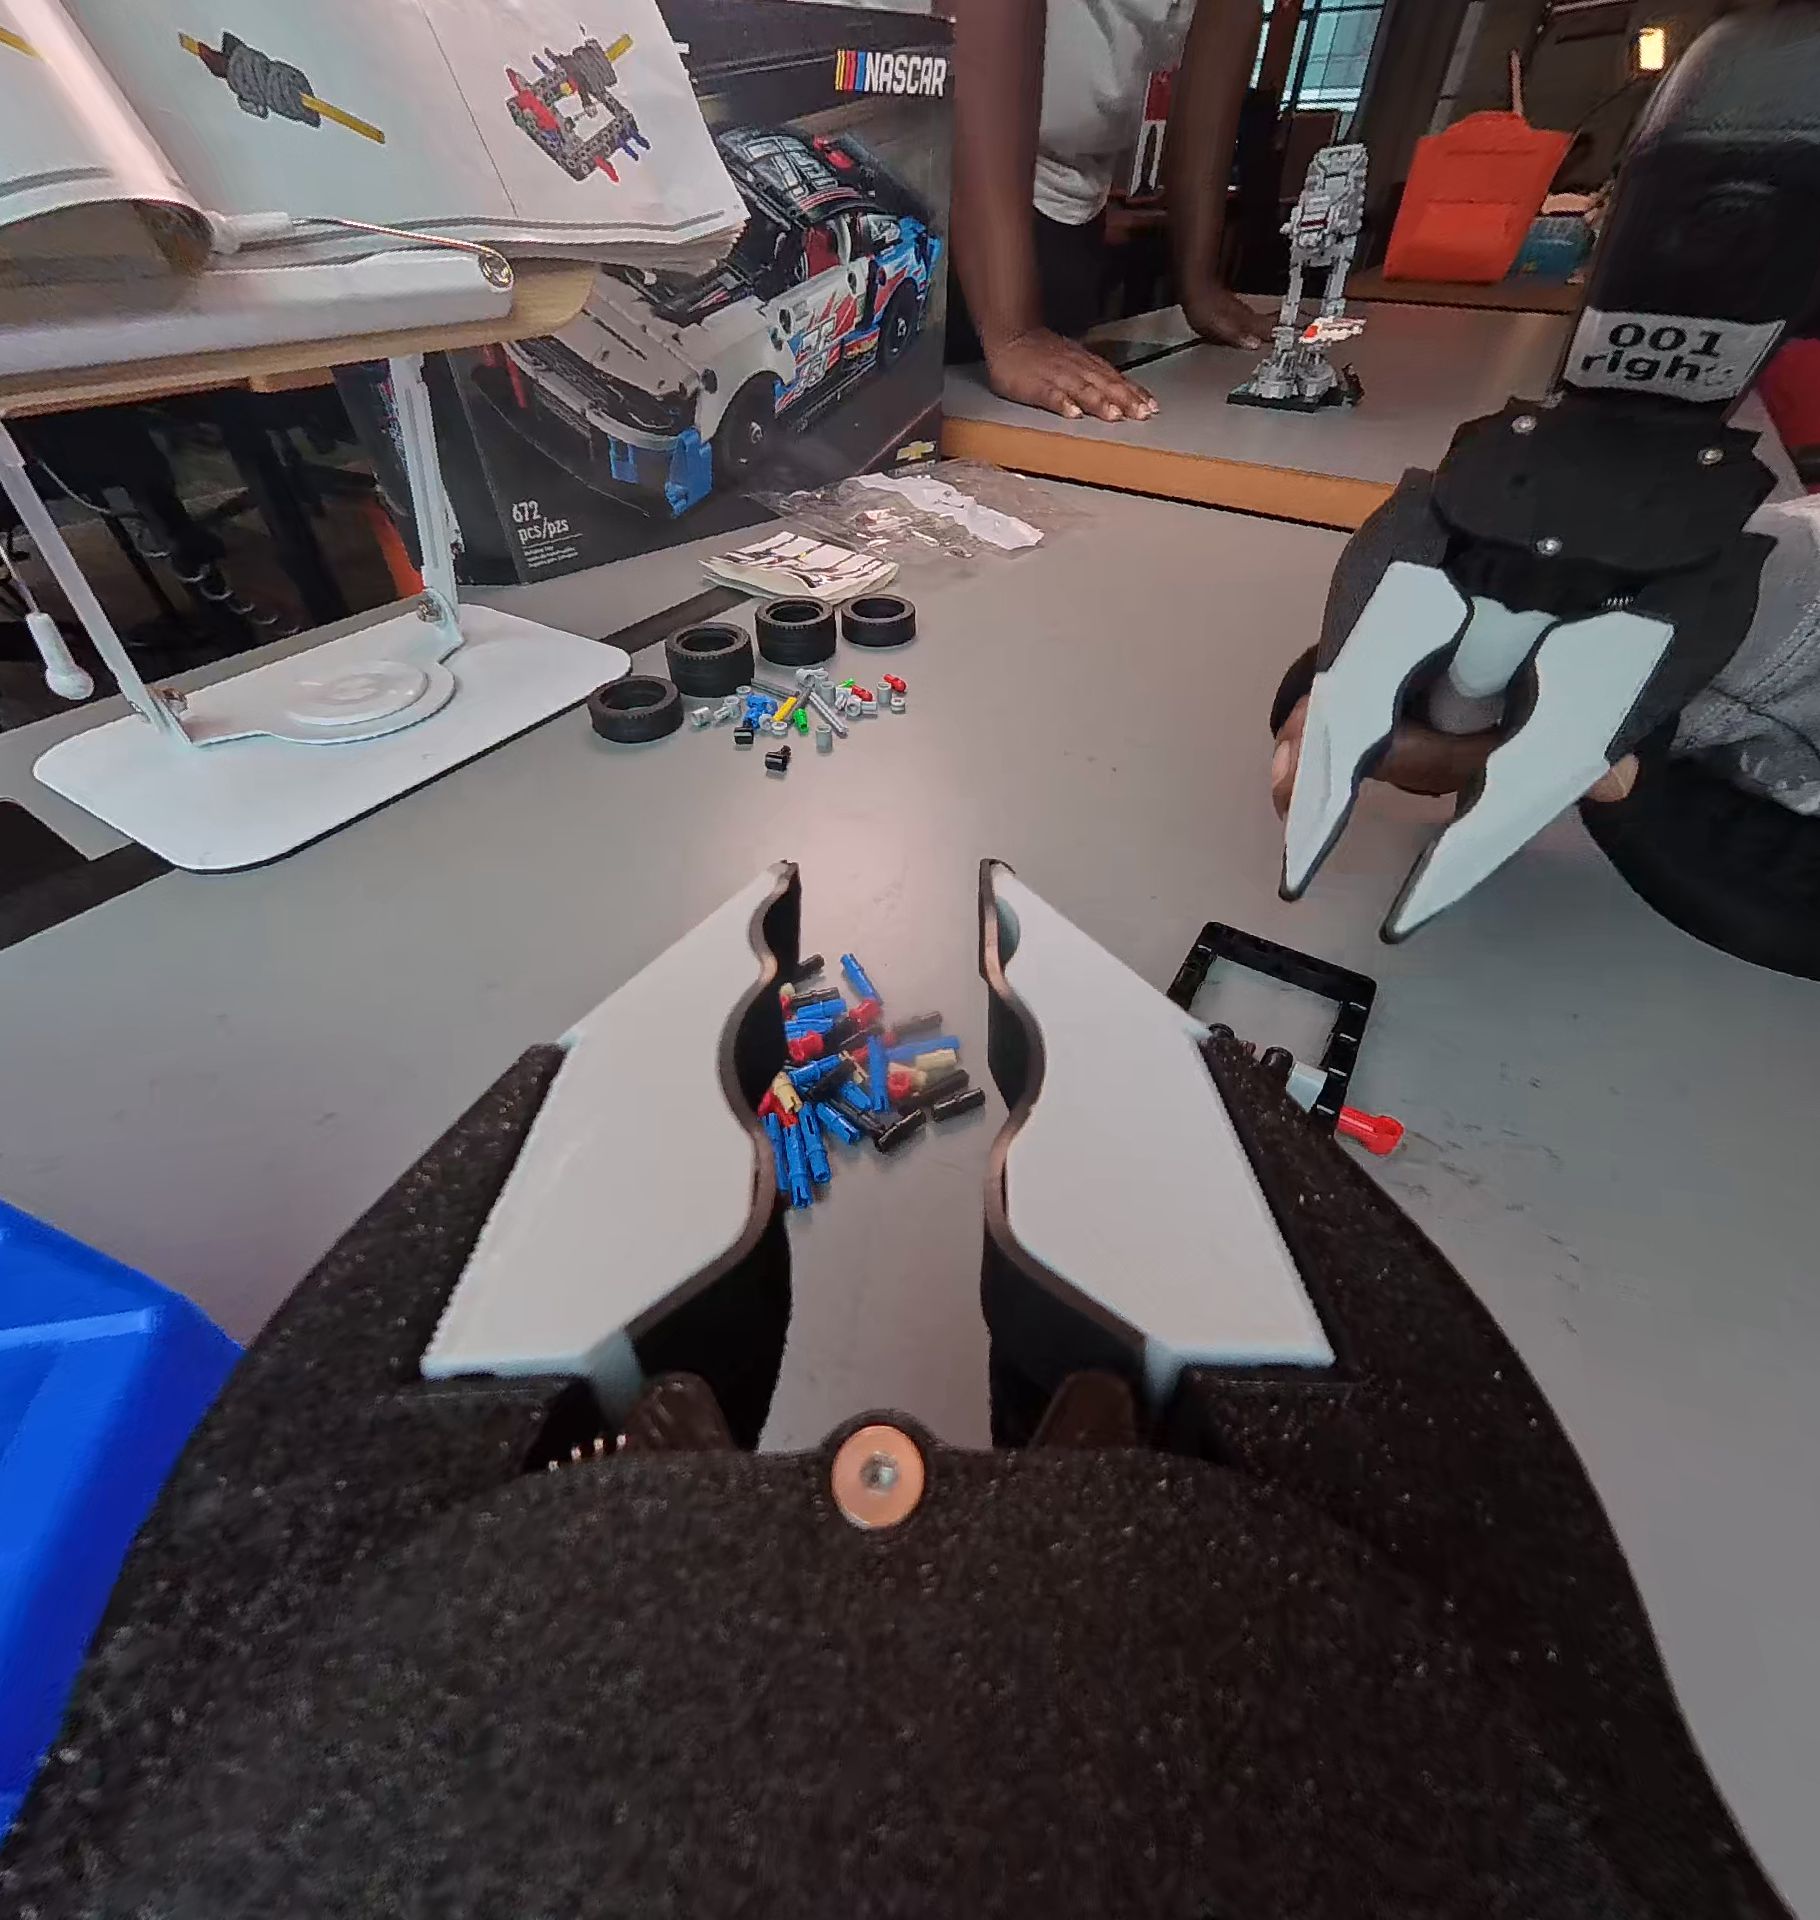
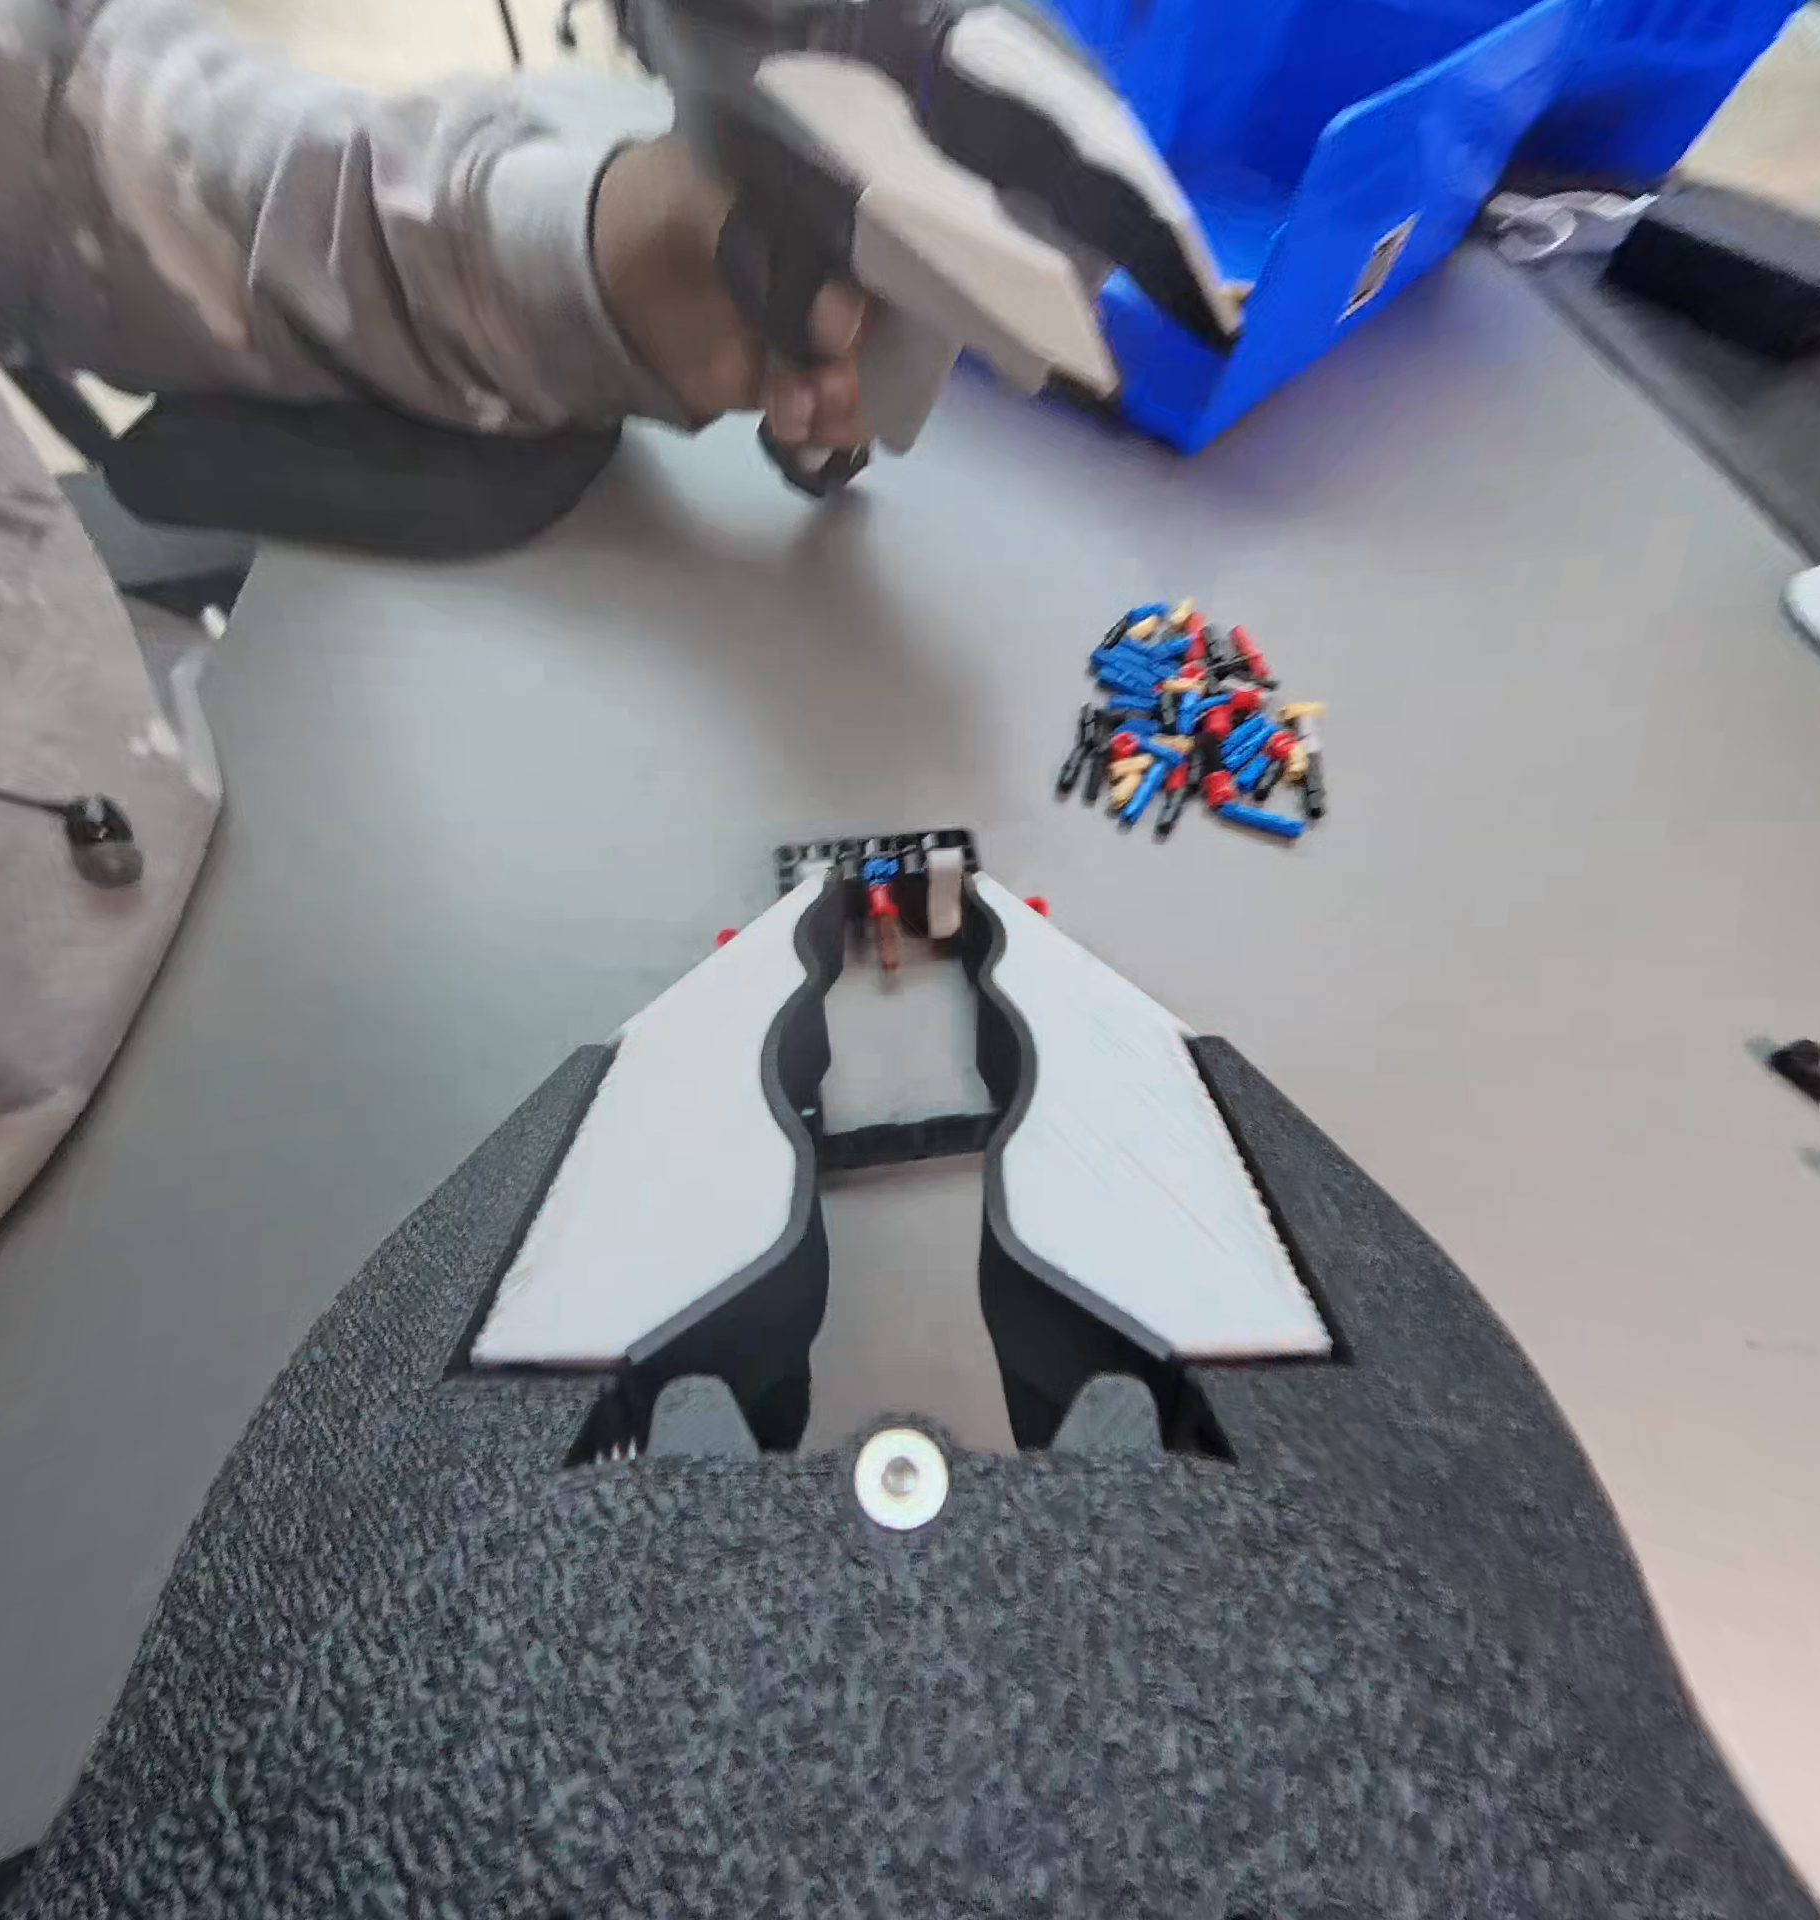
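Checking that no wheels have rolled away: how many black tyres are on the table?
4, all beside the small-parts scatter before the box: one nearest the stand, one behind it, one further right, one rightmost. Others may be hidden.

We log a blue plastic bin (image 2: pixel 1405 208) on the grey worktop (image 1: pixel 1093 644), four black rubber tyres (image 1: pixel 794 630), a white book stand (image 1: pixel 334 727) holding an open instruction booklet (image 1: pixel 366 114), a printed car-model box (image 1: pixel 740 312), and a grey walker model (image 1: pixel 1311 281).
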### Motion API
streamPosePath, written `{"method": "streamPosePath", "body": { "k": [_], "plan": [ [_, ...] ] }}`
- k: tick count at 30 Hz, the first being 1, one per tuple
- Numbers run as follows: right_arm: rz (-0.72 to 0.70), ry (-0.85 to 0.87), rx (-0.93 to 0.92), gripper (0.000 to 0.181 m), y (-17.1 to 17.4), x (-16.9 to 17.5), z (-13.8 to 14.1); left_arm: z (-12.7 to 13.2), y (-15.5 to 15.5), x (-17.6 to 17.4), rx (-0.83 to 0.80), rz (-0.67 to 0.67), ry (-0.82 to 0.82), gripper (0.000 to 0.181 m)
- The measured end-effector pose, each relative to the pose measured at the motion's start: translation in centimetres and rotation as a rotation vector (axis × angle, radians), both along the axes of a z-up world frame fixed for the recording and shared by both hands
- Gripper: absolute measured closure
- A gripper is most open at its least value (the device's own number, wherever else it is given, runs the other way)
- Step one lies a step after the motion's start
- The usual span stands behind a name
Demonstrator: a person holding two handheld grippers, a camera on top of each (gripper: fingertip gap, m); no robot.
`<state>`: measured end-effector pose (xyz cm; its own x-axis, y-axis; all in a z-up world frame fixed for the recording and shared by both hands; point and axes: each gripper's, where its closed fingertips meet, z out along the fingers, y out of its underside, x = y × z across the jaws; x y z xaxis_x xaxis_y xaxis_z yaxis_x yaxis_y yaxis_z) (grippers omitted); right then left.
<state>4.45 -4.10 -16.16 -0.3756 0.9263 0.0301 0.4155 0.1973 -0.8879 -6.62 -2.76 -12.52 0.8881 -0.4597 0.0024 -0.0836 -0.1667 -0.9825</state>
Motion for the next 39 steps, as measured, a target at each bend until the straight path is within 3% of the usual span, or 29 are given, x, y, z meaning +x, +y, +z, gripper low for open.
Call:
{"method": "streamPosePath", "body": {
  "k": [4, 8, 16, 19, 23, 27, 29, 31, 34, 35, 39],
  "plan": [
    [-0.244, 0.249, -0.072, 0.155, 4.9, -0.8, 3.3, 0.0, 0.2, -0.2, 0.019, 0.024, 0.019, 0.147],
    [-0.458, 0.373, -0.127, 0.15, 8.9, -0.3, 4.0, 0.0, 0.5, -0.5, 0.032, 0.049, 0.033, 0.147],
    [-0.566, 0.454, -0.105, 0.143, 10.8, 0.5, 5.1, 1.2, 1.0, -2.6, 0.078, 0.15, 0.017, 0.147],
    [-0.577, 0.457, -0.118, 0.143, 11.1, 0.6, 5.1, 3.4, 2.6, -4.8, 0.105, 0.216, 0.033, 0.147],
    [-0.582, 0.452, -0.118, 0.143, 11.1, 0.5, 5.0, 8.5, 7.0, -8.0, 0.098, 0.279, 0.012, 0.135],
    [-0.577, 0.444, -0.096, 0.143, 10.7, 0.4, 4.9, 13.6, 14.2, -12.9, 0.097, 0.4, -0.021, 0.114],
    [-0.575, 0.437, -0.082, 0.143, 10.6, 0.3, 4.8, 13.9, 18.6, -15.9, 0.025, 0.467, -0.073, 0.095],
    [-0.575, 0.434, -0.073, 0.143, 10.5, 0.2, 4.7, 12.4, 22.4, -18.0, -0.107, 0.498, -0.203, 0.07],
    [-0.578, 0.426, -0.047, 0.143, 10.5, 0.4, 4.5, 10.8, 25.4, -18.9, -0.207, 0.494, -0.449, 0.056],
    [-0.578, 0.424, -0.038, 0.143, 10.5, 0.4, 4.5, 11.0, 25.6, -19.3, -0.178, 0.52, -0.454, 0.063],
    [-0.563, 0.422, -0.034, 0.143, 10.5, 0.4, 4.5, 11.8, 25.1, -19.0, -0.076, 0.543, -0.381, 0.133]
  ]
}}
